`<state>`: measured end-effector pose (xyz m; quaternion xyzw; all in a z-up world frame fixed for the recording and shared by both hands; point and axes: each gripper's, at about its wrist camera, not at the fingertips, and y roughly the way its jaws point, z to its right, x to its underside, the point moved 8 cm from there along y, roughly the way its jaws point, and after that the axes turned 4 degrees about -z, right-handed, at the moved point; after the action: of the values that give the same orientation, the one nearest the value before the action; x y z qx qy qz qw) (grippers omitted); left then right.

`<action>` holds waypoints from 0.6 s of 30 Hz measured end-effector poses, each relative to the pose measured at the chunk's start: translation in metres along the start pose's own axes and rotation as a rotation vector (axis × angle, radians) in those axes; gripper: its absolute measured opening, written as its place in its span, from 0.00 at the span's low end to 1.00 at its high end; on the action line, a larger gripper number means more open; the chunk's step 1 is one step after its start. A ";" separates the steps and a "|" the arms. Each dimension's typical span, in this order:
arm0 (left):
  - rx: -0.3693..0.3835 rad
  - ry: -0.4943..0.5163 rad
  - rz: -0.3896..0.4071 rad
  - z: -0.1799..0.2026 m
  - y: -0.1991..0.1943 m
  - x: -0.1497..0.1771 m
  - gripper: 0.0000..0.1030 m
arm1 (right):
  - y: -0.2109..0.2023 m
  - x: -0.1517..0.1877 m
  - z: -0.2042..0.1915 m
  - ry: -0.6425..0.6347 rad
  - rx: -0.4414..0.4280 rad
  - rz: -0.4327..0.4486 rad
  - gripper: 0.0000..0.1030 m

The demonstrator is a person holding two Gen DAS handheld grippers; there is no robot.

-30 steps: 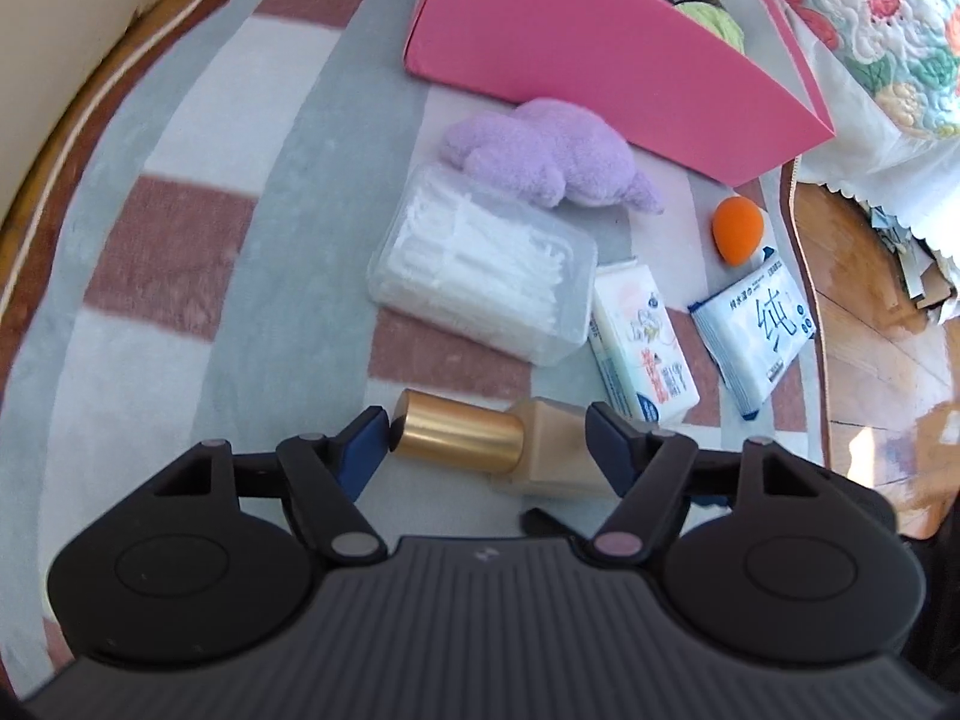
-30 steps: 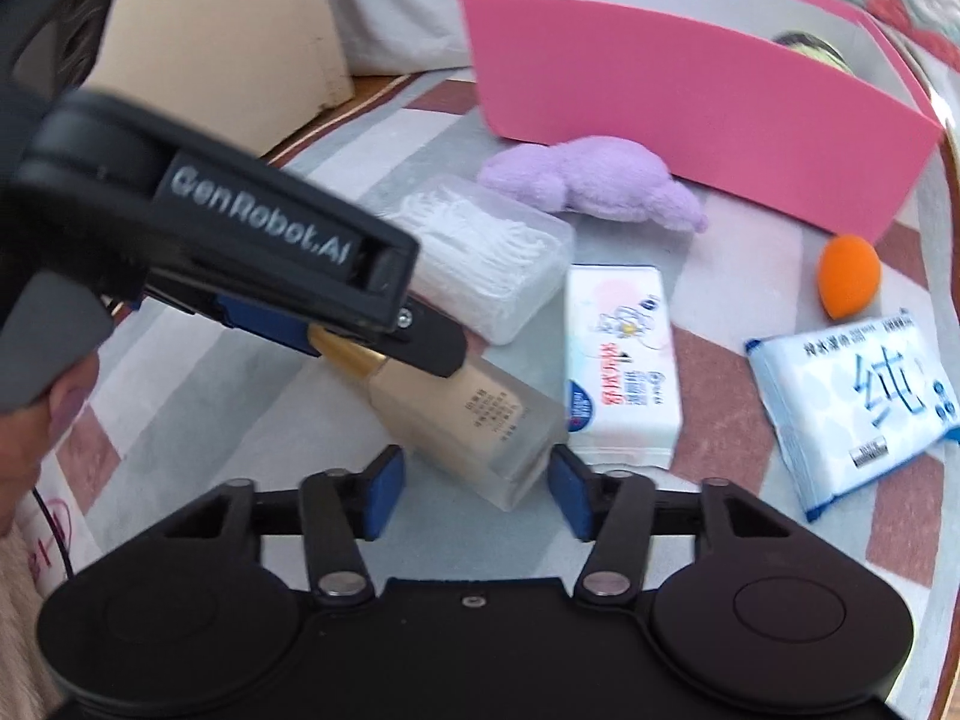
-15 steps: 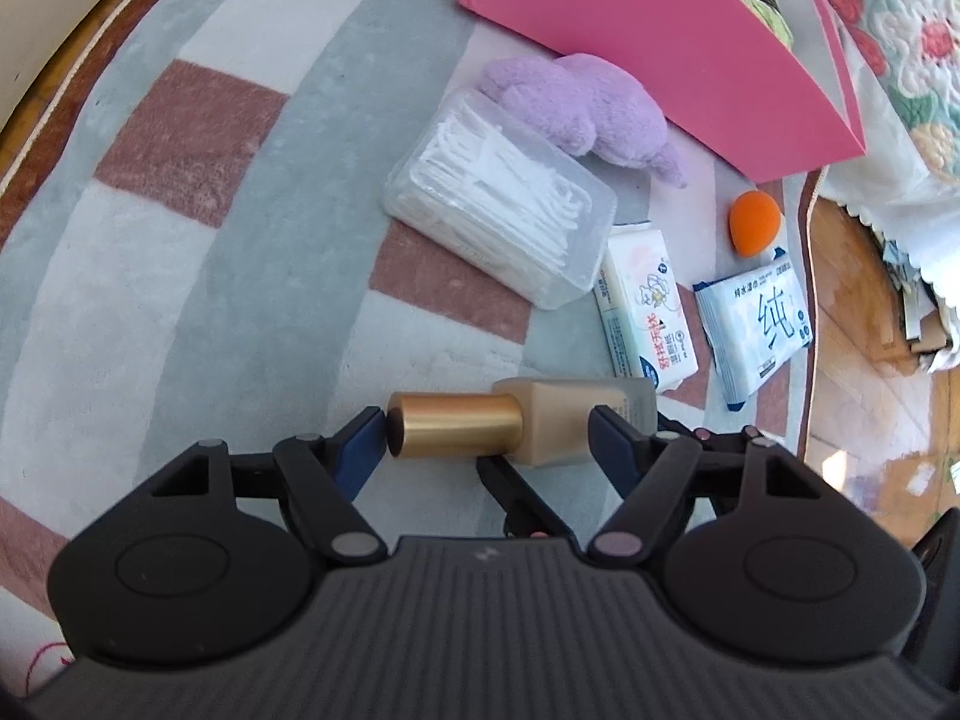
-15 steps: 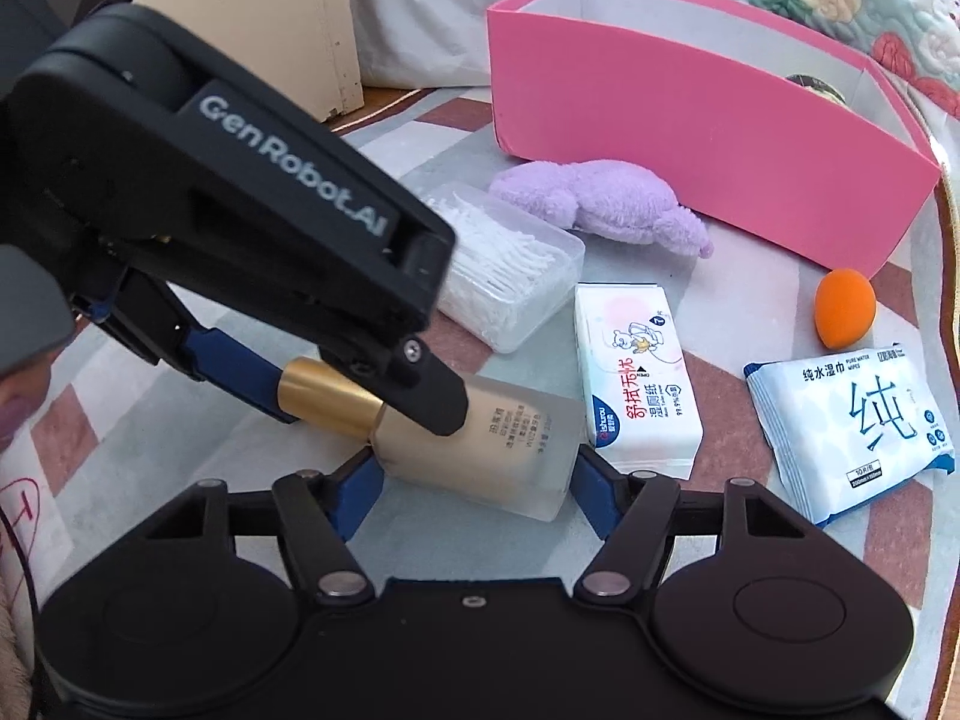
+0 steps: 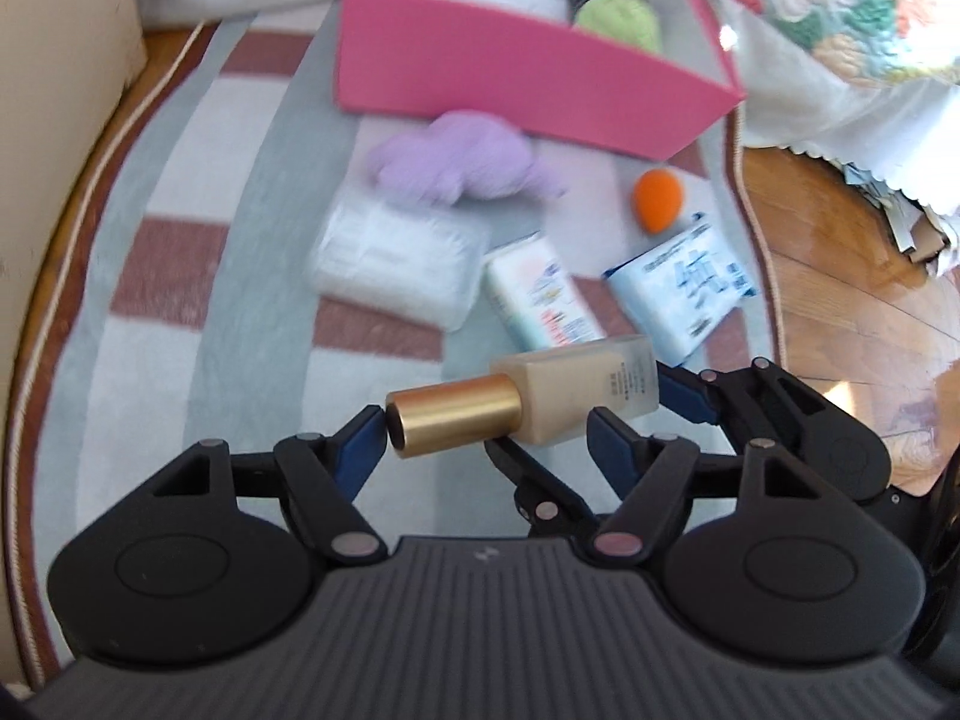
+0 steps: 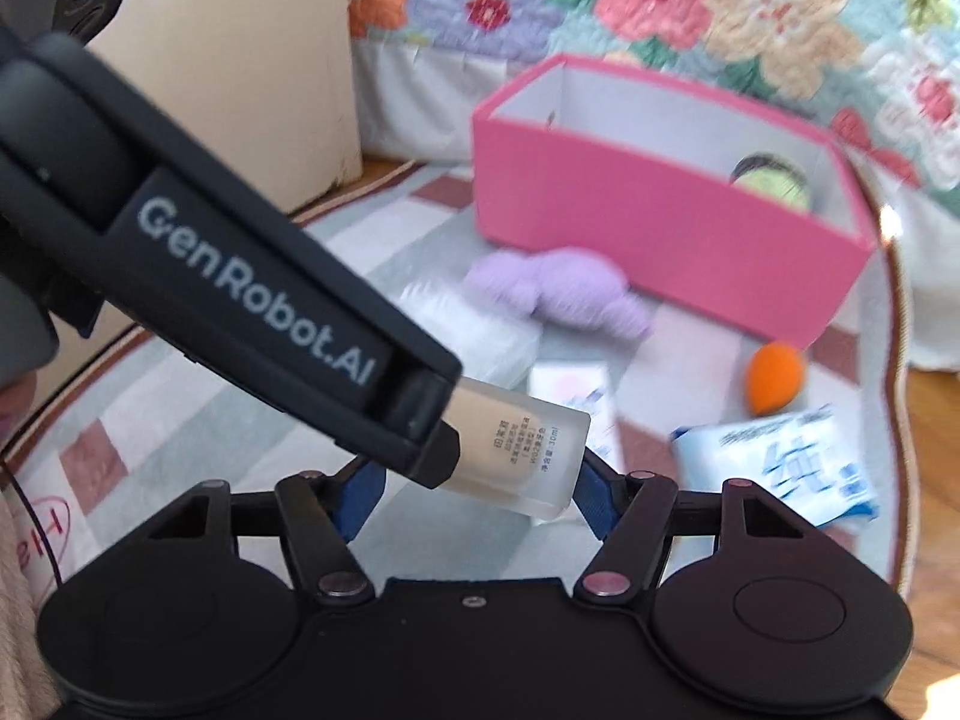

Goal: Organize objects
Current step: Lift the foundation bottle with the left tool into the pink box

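A foundation bottle (image 5: 576,384) with a gold cap (image 5: 456,414) hangs above the rug, held between both grippers. My left gripper (image 5: 486,426) has one blue pad on the cap's end and the other against the glass body. In the right wrist view its finger (image 6: 420,420) crosses in front of the bottle (image 6: 522,450). My right gripper (image 6: 477,483) is shut on the glass body, and its fingers (image 5: 684,396) reach in from the right in the left wrist view. The pink box (image 5: 510,78) stands open at the far end of the rug.
On the striped rug (image 5: 180,300) lie a purple plush (image 5: 462,156), a clear cotton swab box (image 5: 396,264), a tissue pack (image 5: 540,300), a wet wipes pack (image 5: 678,288) and an orange sponge (image 5: 657,198). A green jar (image 5: 618,18) sits in the box. Wooden floor (image 5: 840,276) borders the rug on the right.
Both grippers have risen with the bottle, which has left the rug and now tilts. The items on the rug look farther off, and the inside of the pink box has come into view.
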<state>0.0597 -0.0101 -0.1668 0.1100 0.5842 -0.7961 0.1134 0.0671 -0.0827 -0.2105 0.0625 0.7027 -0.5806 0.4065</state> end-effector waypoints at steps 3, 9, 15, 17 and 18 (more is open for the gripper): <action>-0.013 0.043 0.025 0.009 -0.008 -0.013 0.70 | -0.017 -0.014 0.013 -0.018 0.034 0.033 0.69; -0.034 0.149 0.100 0.043 -0.038 -0.041 0.70 | -0.054 -0.043 0.033 -0.012 0.073 0.095 0.69; -0.044 0.217 0.190 0.068 -0.073 -0.073 0.70 | -0.078 -0.084 0.055 -0.018 0.110 0.175 0.69; -0.052 0.231 0.225 0.074 -0.083 -0.086 0.70 | -0.082 -0.099 0.062 -0.014 0.116 0.198 0.69; -0.052 0.232 0.236 0.076 -0.085 -0.093 0.70 | -0.085 -0.103 0.059 -0.017 0.121 0.207 0.69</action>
<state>0.1180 -0.0527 -0.0389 0.2663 0.5969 -0.7436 0.1407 0.1175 -0.1216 -0.0785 0.1544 0.6526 -0.5774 0.4657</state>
